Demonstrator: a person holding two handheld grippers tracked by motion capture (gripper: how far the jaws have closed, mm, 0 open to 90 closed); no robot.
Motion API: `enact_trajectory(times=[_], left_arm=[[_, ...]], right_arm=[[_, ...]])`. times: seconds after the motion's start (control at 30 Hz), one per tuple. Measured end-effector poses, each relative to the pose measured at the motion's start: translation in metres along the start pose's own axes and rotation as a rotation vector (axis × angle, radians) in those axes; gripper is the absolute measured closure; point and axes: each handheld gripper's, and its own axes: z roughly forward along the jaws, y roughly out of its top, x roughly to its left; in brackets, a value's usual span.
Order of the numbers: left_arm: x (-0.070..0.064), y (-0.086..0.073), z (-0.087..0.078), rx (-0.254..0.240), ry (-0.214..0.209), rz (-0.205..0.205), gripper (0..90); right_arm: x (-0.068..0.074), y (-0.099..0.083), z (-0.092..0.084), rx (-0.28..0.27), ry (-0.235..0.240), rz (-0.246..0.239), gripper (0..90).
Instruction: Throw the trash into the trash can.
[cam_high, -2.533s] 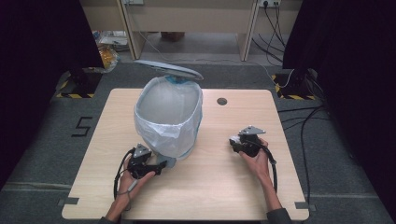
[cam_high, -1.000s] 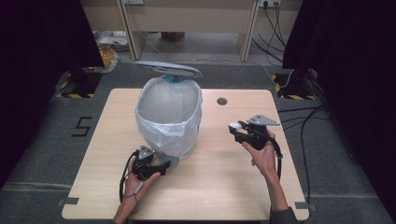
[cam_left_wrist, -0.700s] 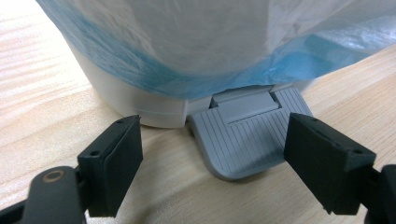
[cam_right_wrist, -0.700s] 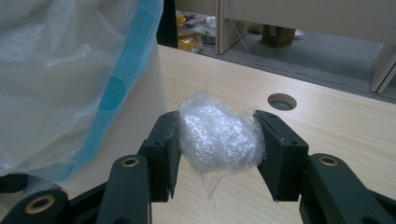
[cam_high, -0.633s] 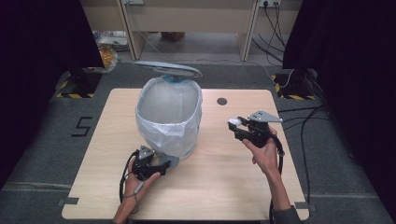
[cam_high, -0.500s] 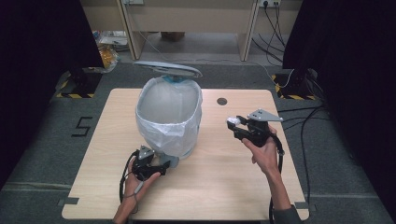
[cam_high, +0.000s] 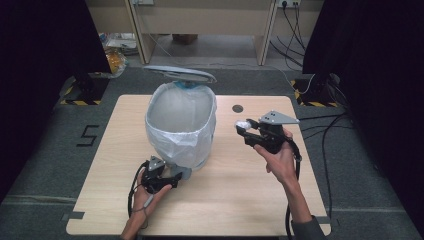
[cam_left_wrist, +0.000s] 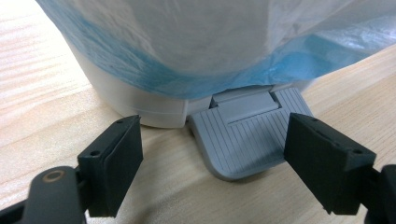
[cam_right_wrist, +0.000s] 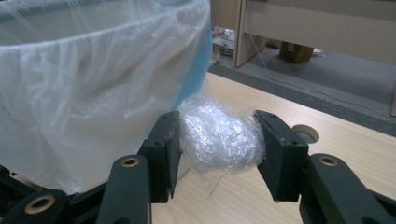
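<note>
Right gripper (cam_right_wrist: 217, 140) clamps a crumpled plastic wad (cam_right_wrist: 219, 135) at the pedal bin's (cam_high: 181, 125) three o'clock — lift over the rim before releasing; left gripper (cam_left_wrist: 212, 168), jaws spread, should press the pedal (cam_left_wrist: 247, 140) down.

You have a light wooden counter (cam_high: 100, 165) in front of you. A white pedal bin (cam_high: 181, 125), lined with a clear plastic bag, stands on it left of centre, its grey foot pedal (cam_left_wrist: 247, 135) resting on the wood at the near side. A round cable hole (cam_high: 237, 108) sits far right of the bin.
</note>
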Motion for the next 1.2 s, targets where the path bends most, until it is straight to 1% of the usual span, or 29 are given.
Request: enact_trajectory(times=[0.1, 0.37, 0.63, 1.2], left_arm=[[0.0, 0.0, 0.0, 0.0, 0.0, 0.0, 18.6], [0.0, 0.0, 0.0, 0.001, -0.002, -0.003, 18.6], [0.0, 0.0, 0.0, 0.001, -0.002, -0.002, 18.6], [0.0, 0.0, 0.0, 0.004, -0.003, -0.001, 18.6]], right_arm=[[0.005, 0.007, -0.002, -0.006, 0.014, -0.008, 52.6], [0.014, 0.025, -0.004, -0.017, 0.018, -0.038, 52.6], [0.022, 0.039, -0.007, -0.029, 0.028, -0.048, 52.6], [0.043, 0.072, -0.004, -0.045, 0.08, -0.084, 52.6]])
